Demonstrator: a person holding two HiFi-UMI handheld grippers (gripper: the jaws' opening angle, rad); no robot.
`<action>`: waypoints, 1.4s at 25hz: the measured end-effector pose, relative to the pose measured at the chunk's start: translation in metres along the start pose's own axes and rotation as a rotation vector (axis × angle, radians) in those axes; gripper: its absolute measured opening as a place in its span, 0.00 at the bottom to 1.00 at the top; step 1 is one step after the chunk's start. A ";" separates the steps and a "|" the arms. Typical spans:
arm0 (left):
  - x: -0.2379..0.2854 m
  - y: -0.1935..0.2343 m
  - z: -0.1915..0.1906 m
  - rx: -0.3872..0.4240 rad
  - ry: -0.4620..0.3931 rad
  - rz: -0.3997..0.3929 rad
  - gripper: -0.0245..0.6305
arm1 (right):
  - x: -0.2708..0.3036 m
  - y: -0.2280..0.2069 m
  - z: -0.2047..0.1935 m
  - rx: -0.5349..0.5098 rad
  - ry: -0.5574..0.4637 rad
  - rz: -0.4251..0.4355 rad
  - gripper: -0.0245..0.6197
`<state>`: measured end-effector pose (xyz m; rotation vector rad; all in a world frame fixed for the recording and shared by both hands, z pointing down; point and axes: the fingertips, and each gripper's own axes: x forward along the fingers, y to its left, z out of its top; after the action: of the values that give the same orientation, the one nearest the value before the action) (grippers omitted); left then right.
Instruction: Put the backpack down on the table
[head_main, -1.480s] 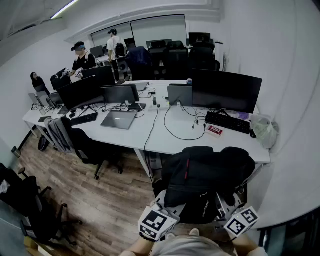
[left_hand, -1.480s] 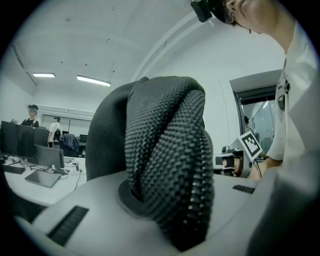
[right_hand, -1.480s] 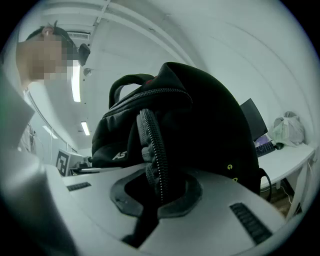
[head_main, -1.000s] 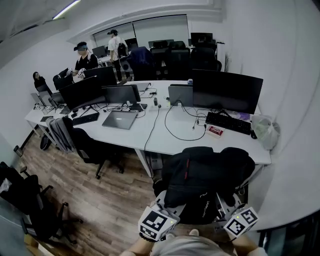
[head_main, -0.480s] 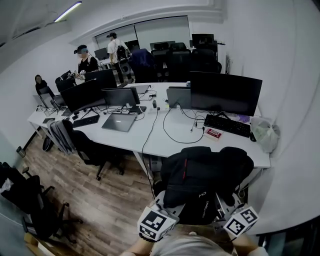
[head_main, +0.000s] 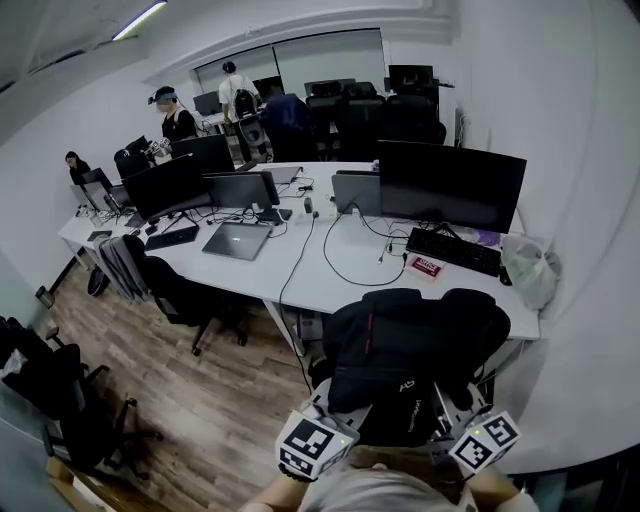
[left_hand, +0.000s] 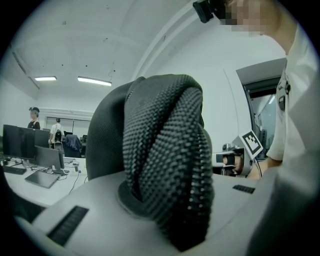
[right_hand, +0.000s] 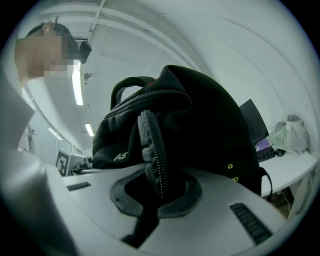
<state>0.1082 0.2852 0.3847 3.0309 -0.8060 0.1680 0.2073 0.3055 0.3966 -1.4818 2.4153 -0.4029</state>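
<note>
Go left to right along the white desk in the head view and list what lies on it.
Small black keyboard → closed grey laptop → red-and-white box → plastic bag. The longer keyboard overlaps the box, so it is left out.

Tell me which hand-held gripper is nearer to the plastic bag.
Right. The right hand-held gripper grips the backpack on the side toward the bag; the left hand-held gripper on the far side.
</note>
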 end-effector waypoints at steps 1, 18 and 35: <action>0.002 0.001 0.000 0.000 0.001 0.001 0.12 | 0.001 -0.002 0.000 0.003 0.000 0.001 0.07; 0.019 0.074 -0.009 -0.012 -0.004 -0.012 0.12 | 0.073 -0.015 -0.008 0.002 0.018 -0.024 0.07; 0.018 0.220 -0.011 -0.009 -0.021 -0.066 0.12 | 0.216 -0.007 -0.023 -0.014 -0.002 -0.081 0.07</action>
<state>0.0136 0.0859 0.3912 3.0503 -0.7053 0.1320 0.1099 0.1109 0.4004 -1.5896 2.3665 -0.4030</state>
